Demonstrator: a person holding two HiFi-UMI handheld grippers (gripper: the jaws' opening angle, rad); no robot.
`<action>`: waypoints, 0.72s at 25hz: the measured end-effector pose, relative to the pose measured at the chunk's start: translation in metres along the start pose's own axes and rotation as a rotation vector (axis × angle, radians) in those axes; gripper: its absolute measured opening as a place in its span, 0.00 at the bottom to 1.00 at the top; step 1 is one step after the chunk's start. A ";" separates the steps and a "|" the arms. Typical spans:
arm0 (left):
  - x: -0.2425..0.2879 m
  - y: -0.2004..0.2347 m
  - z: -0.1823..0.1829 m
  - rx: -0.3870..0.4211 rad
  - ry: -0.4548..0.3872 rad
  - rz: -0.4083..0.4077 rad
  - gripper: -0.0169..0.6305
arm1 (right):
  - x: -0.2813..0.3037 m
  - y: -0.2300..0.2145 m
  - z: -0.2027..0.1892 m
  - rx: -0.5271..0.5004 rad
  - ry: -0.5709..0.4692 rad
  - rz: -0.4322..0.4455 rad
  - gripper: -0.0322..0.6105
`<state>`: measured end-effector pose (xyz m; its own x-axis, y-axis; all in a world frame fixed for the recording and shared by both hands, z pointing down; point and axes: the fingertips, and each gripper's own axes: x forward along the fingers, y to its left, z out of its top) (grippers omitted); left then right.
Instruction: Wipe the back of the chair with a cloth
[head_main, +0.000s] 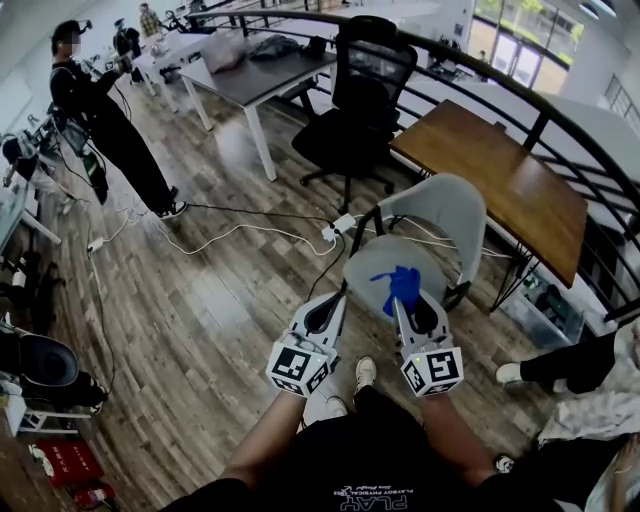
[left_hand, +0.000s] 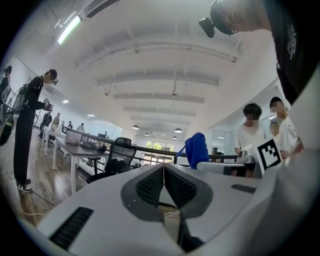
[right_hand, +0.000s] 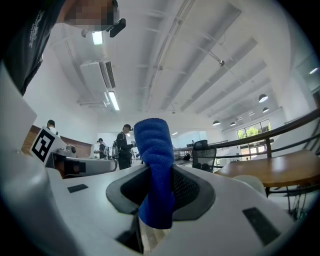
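Observation:
A grey shell chair (head_main: 440, 215) stands in front of me in the head view, its back on the far side and its seat toward me. My right gripper (head_main: 408, 300) is shut on a blue cloth (head_main: 402, 285), which sticks up above the chair seat. In the right gripper view the blue cloth (right_hand: 156, 170) stands upright between the jaws, and the pale chair back (right_hand: 252, 184) shows low at the right. My left gripper (head_main: 325, 312) hangs beside the seat's left edge, shut with nothing in it. The left gripper view shows the cloth (left_hand: 196, 149) to the right.
A brown wooden table (head_main: 500, 185) stands right behind the chair, along a black railing (head_main: 540, 125). A black office chair (head_main: 360, 100) and a dark desk (head_main: 255, 75) lie farther back. White cables (head_main: 240, 232) and a power strip (head_main: 338, 228) cross the wood floor. People stand at the left and sit at the right.

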<state>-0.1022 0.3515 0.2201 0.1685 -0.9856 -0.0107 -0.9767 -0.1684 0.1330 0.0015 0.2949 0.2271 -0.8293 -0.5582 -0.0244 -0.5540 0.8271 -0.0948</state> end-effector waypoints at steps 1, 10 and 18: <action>0.008 0.004 0.003 0.005 -0.004 0.002 0.04 | 0.008 -0.005 0.001 0.001 -0.003 0.005 0.22; 0.081 0.032 0.008 0.011 -0.006 0.004 0.04 | 0.068 -0.072 0.006 0.036 -0.022 -0.006 0.22; 0.134 0.046 -0.009 0.008 0.025 0.027 0.04 | 0.093 -0.118 -0.001 0.030 -0.012 -0.010 0.22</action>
<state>-0.1232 0.2118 0.2337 0.1452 -0.9892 0.0181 -0.9820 -0.1418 0.1251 -0.0103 0.1456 0.2368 -0.8229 -0.5671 -0.0357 -0.5593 0.8194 -0.1253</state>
